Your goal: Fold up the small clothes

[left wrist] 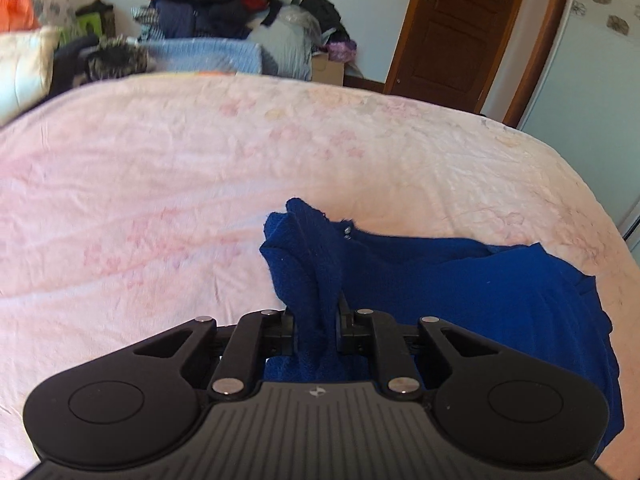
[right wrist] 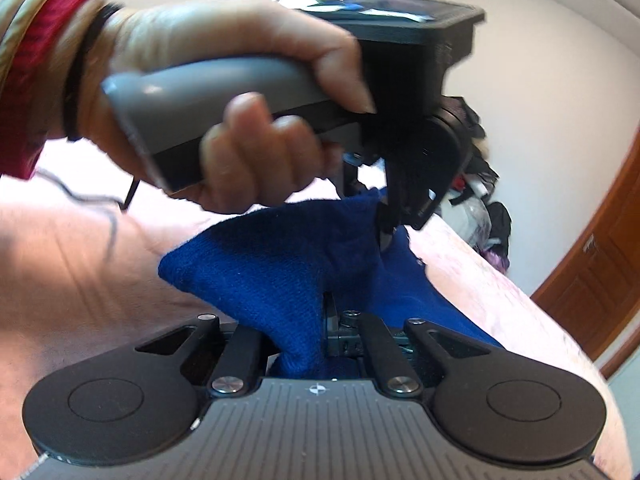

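On pink crinkled bedsheet point(left wrist: 160, 184) | fuzzy blue knit garment point(left wrist: 460, 280) | left gripper point(left wrist: 316, 320), right gripper point(right wrist: 316, 320) both clenched on bunched folds

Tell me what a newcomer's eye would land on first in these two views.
The blue knit garment, vivid against the pale pink bedspread, pinched by both the left gripper and the right gripper. In the right wrist view, the person's left hand fills the upper frame, clutching its grey handle. Behind the bed, a heap of clothes is piled up.
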